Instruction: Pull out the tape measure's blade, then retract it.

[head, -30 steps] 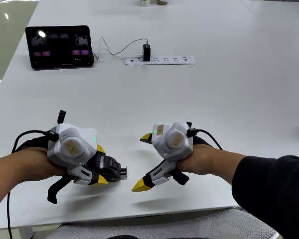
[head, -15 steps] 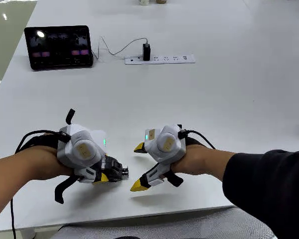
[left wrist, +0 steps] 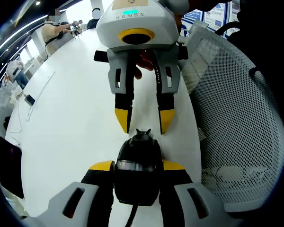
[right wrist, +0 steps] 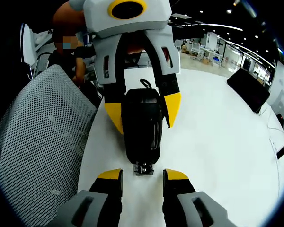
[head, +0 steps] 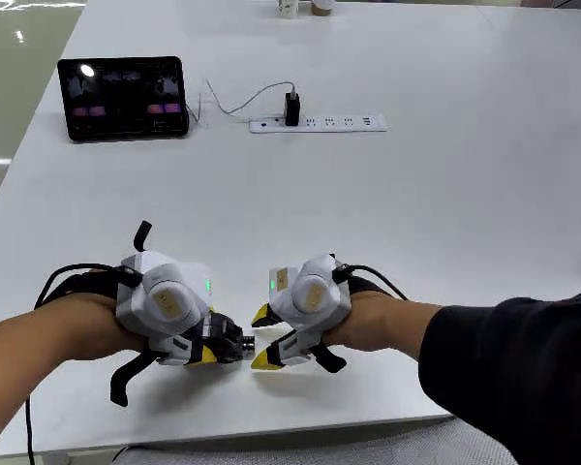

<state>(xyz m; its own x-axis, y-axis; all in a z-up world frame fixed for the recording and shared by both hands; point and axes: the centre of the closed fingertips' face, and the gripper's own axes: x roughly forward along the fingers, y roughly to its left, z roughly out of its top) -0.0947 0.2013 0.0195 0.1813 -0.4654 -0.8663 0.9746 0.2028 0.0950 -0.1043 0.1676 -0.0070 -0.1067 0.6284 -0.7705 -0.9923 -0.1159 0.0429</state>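
Tape measure (left wrist: 137, 172): black case, hook end pointing at the right gripper.
Left gripper (head: 218, 347): clamped on the tape measure's two sides.
Right gripper (right wrist: 143, 174): jaws parted, flanking the tape measure's hook end.
Table (head: 445, 194): white, beneath the tape measure.

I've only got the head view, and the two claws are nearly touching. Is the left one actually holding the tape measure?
Observer: Yes. In the left gripper view the left claw is shut on the black tape measure, clamping its sides.
Operator: Has the right claw gripped the blade?
Observer: No. In the right gripper view the right claw is open, its jaws either side of the end hook, not touching it.
Operator: Any blade out?
Observer: None visible; the hook sits at the tape measure's mouth.
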